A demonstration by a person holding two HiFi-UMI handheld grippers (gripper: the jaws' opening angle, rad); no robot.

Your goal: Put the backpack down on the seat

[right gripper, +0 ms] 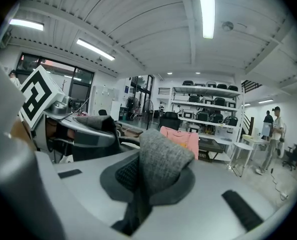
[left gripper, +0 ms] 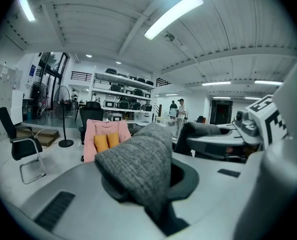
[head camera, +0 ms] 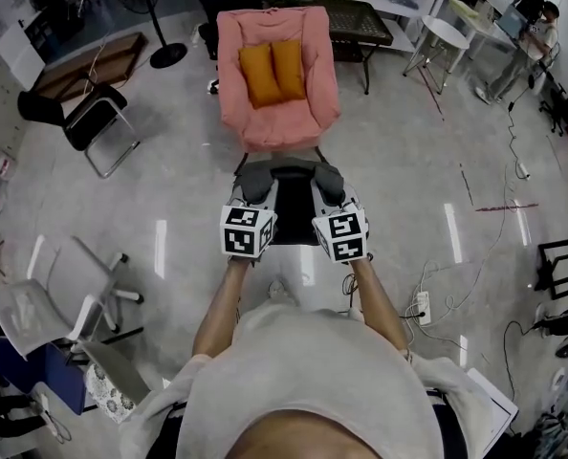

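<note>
A pink armchair (head camera: 276, 75) with two orange cushions (head camera: 273, 71) stands on the floor ahead of me. I hold a black backpack (head camera: 292, 213) in the air just short of the chair's front edge. My left gripper (head camera: 256, 187) is shut on its grey left shoulder strap (left gripper: 138, 166), and my right gripper (head camera: 328, 185) is shut on the grey right strap (right gripper: 161, 164). Both gripper views show the pink armchair (left gripper: 106, 134) (right gripper: 181, 136) some way beyond the jaws. The backpack's lower part is hidden by my arms and body.
A black chair (head camera: 93, 113) and a standing fan (head camera: 160, 27) are at the left. A black table (head camera: 356, 17) stands behind the armchair, a white round table (head camera: 447, 32) and seated people (head camera: 537, 17) at the far right. Cables and a power strip (head camera: 421, 306) lie on the floor at right.
</note>
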